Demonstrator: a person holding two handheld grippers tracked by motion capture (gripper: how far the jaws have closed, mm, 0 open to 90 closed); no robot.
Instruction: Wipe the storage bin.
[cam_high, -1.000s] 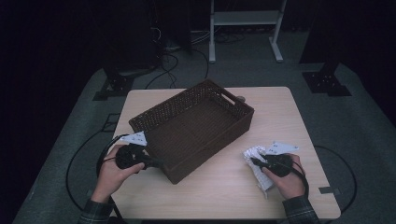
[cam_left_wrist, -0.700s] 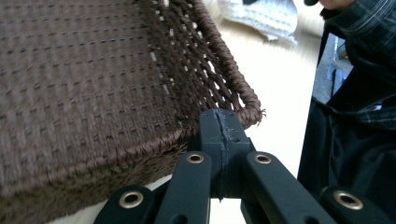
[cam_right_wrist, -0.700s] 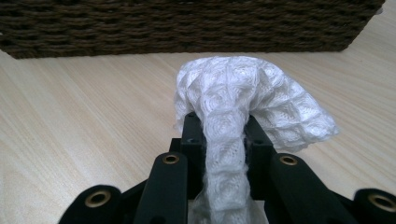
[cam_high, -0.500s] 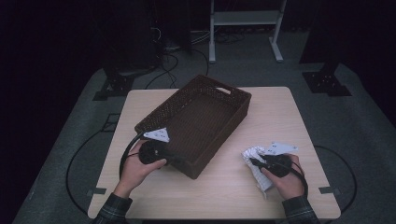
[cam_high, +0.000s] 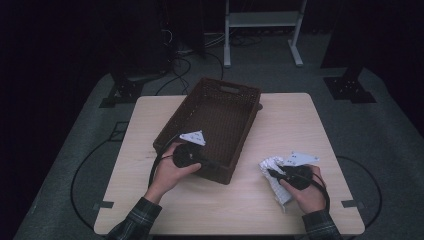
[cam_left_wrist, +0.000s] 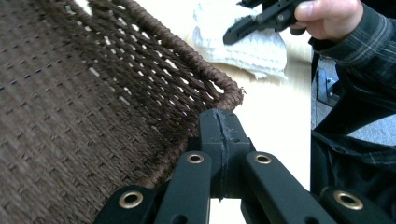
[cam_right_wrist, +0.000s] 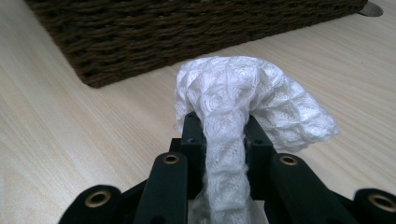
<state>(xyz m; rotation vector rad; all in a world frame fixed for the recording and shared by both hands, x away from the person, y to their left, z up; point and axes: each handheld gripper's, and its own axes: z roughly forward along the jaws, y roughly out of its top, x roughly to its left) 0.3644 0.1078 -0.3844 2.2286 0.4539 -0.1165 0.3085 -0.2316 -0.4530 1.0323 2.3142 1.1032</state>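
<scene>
Recording lab or studio, not a home. A lone pale wooden table (cam_high: 280, 200) stands on grey carpet (cam_high: 385, 150) marked with black circle lines and tape; surroundings are dark. Black stand bases (cam_high: 349, 89), loose cables (cam_high: 180, 65) and a white metal frame (cam_high: 262, 20) sit behind the table.

- The left tongs (cam_high: 200, 161) are gripping the near rim of the dark woven basket (cam_high: 215, 120), which is sitting slantwise on the table (cam_high: 295, 125).
- The right tongs (cam_high: 274, 174) are pinching a white cloth (cam_high: 276, 181) lying near the table's front right edge, apart from the basket.
</scene>
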